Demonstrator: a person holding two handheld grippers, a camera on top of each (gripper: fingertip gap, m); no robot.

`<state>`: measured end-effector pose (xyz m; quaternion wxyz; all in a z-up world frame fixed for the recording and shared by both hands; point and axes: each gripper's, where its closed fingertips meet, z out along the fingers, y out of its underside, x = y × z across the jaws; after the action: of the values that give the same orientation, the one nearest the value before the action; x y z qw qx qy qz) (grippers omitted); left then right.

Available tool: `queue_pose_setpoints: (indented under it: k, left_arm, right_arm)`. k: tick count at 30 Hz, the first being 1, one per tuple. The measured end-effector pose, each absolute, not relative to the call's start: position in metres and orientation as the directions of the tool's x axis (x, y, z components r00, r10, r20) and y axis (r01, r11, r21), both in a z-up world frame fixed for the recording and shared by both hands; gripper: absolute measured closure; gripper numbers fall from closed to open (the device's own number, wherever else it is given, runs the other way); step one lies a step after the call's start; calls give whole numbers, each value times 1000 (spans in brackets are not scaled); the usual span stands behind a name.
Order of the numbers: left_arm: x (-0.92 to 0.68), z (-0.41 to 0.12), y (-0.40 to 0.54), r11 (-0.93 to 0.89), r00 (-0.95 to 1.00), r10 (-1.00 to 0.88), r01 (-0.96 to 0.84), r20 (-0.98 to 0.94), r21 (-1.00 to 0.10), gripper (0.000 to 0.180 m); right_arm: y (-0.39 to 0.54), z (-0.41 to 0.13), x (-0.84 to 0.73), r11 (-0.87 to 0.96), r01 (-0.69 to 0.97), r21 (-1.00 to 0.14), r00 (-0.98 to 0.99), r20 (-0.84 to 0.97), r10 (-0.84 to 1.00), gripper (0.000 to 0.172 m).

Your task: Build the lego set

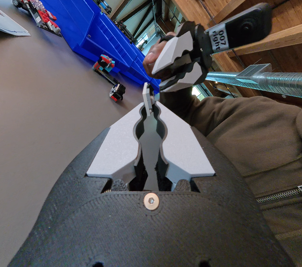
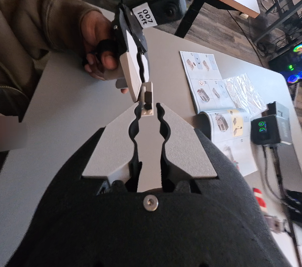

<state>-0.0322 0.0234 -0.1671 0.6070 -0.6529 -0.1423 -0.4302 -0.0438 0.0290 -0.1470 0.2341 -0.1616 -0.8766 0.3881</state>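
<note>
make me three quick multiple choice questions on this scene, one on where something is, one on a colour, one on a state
1. Where does the open booklet lie?
A. on the grey table
B. inside a bin
C. on the floor

2. What colour are the big bins at the table's edge?
A. green
B. blue
C. yellow

3. How do the right gripper's jaws stand?
A. clamped on a red brick
B. apart, with a gap beside the brick piece
C. fully closed

Answers:
1. A, the booklet lies flat on the tabletop.
2. B, the bins are bright blue.
3. B, the small grey brick piece, held by the left gripper, leaves daylight at one pad.
</note>
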Motion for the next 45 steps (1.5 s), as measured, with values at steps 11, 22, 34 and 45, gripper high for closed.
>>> queue_pose_setpoints:
  k: [11,22,34,45]
  left_arm:
    - [-27,-153,19,-170,609,-418,676,674,-717,173]
    - [-19,-147,16,-157,631,-457,637,627,-755,173]
    - [-13,-146,16,-157,659,-471,592,586,-791,173]
    - [-7,-145,14,-122,742,-468,484,480,-867,173]
  right_arm:
    - [39,-137,-41,20,494,-869,-664,-362,655,142]
    - [30,-137,-32,-168,587,-792,-598,-564,569,140]
    - [20,-135,-26,-166,600,-782,-622,-587,518,159]
    - [16,-133,-21,-169,590,-790,-641,-585,497,161]
